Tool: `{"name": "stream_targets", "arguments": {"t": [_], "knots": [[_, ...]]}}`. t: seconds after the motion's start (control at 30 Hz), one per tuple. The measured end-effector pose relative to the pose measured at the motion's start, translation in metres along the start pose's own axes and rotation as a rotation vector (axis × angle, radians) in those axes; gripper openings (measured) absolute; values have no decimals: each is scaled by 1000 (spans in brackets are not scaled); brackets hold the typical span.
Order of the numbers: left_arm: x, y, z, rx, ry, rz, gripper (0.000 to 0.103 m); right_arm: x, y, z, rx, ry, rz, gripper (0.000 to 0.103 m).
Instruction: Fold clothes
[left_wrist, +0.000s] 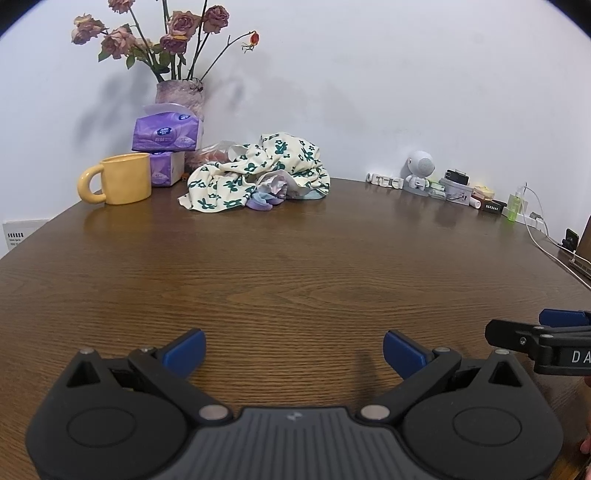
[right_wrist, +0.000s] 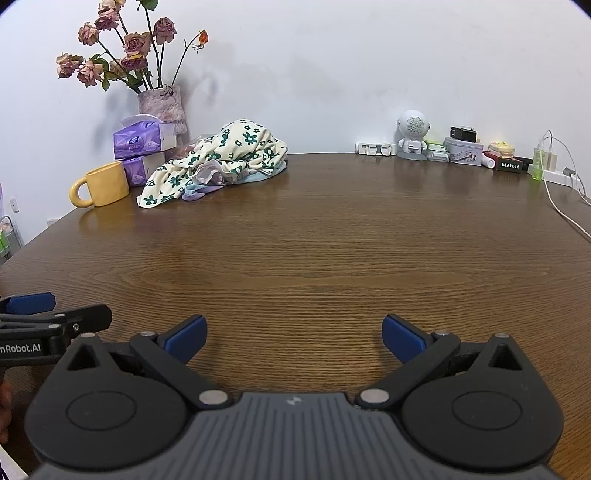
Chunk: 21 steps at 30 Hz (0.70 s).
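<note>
Left wrist view: my left gripper (left_wrist: 293, 349) spread empty over table (left_wrist: 295, 266), clothes pile (left_wrist: 255, 173) at far edge by mug (left_wrist: 122, 179); right wrist view: right gripper (right_wrist: 293, 334) spread too, adds charger cable (right_wrist: 565, 210) along right edge.

Both fisheye views are evenly and softly lit, with no harsh glare. The wooden table (left_wrist: 295, 266) carries a faint sheen toward its far edge. The dried roses (left_wrist: 162, 33) cast a blurred grey shadow on the white wall (left_wrist: 406, 74). Barrel distortion bows the table edge, and dark vignetting clips the upper corners. Focus is sharp centrally, softer at the periphery.
</note>
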<state>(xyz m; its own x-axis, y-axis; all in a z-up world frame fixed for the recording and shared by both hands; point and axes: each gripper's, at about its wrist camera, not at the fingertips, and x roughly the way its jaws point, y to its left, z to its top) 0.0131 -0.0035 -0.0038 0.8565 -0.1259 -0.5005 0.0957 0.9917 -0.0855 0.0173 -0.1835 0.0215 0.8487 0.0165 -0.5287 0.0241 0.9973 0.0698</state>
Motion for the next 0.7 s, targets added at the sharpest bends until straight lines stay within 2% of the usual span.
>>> {"name": "stream_targets", "arguments": {"t": [0.7], "knots": [[-1, 0, -1, -1, -4, -11, 103, 0, 1, -1, -1, 1, -1, 103]]}}
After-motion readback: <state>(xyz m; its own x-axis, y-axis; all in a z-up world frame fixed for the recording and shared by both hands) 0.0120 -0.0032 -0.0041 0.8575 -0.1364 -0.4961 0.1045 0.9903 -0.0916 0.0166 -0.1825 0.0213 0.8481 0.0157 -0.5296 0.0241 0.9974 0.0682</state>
